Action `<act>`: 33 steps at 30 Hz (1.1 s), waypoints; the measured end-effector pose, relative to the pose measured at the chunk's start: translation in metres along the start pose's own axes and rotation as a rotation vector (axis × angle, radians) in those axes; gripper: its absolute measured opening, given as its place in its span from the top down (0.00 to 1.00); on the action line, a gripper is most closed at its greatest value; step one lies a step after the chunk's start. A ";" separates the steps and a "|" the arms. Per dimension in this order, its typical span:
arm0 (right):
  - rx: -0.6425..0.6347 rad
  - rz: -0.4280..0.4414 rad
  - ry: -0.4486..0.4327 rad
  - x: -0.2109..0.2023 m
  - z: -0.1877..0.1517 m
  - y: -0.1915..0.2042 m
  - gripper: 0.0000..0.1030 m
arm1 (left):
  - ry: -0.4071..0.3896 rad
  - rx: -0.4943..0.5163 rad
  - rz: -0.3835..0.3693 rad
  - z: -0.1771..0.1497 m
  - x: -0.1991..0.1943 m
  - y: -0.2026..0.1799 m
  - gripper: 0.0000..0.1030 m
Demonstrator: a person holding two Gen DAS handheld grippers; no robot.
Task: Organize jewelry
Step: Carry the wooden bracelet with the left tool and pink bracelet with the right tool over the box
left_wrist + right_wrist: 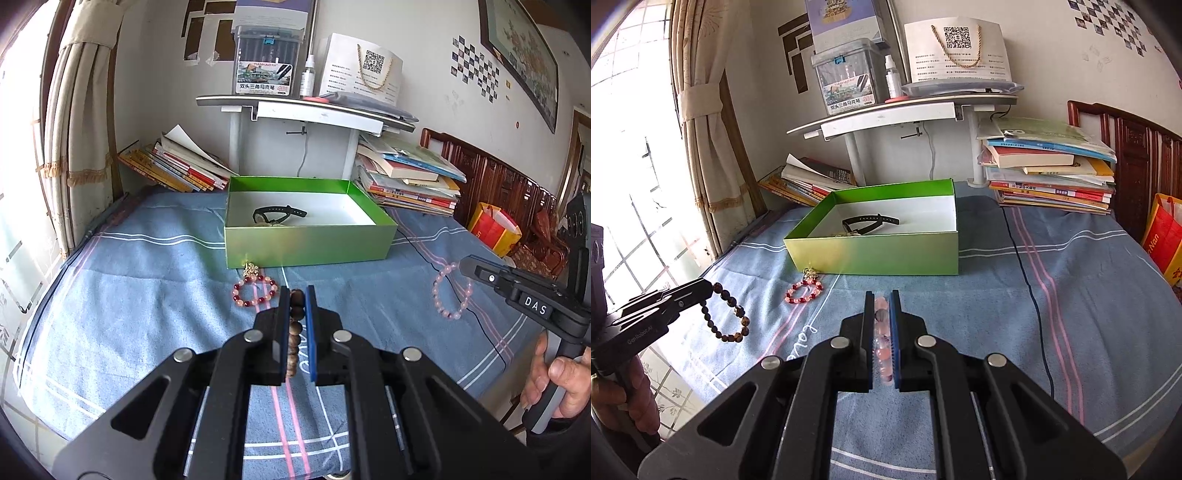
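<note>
Holding one bracelet apiece, both grippers hang above the blue striped bedspread point(147, 266) in front of the green box point(306, 240). The left gripper point(297, 295) is clenched on a brown bead bracelet point(296, 314), which shows edge-on between its pads in the lower middle of the left wrist view and as a dangling loop at the left edge of the right wrist view. The right gripper point(879, 299) is clenched on a pink bead bracelet point(881, 332), seen edge-on between its pads in the lower middle of its own view and as a hanging ring at the right of the left wrist view. A hand point(554, 384) grips the right tool's handle at the lower right of the left wrist view.

Progress, as judged: the box, at the centre of both views, already contains a black watch point(279, 214) and a small pale item beside it that is too unclear to name. Two bracelets are lifted but not yet over the box. A red and pink bracelet point(255, 291) with a gold charm lies on the bedspread just before the box's near wall, untouched. The task thus appears partly done, with three pieces left to be boxed.
</note>
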State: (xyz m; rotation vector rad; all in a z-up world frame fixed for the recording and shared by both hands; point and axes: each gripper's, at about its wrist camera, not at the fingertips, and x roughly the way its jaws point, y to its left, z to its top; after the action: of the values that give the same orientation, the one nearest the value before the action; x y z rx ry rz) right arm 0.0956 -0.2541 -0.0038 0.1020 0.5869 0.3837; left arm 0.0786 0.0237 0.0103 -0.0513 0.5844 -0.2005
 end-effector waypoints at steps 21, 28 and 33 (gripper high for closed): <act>0.008 0.002 0.018 0.015 0.003 -0.008 0.92 | 0.049 0.024 0.006 0.009 0.027 -0.002 0.92; 0.000 0.002 0.024 0.043 0.023 -0.016 0.92 | 0.045 0.046 0.020 0.042 0.055 0.001 0.92; -0.007 0.003 0.008 0.071 0.055 -0.024 0.92 | 0.034 0.080 0.040 0.084 0.088 0.003 0.92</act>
State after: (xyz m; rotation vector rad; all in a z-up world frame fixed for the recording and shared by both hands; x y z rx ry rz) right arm 0.1882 -0.2484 0.0006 0.0941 0.5930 0.3891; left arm 0.1973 0.0084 0.0325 0.0412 0.6104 -0.1863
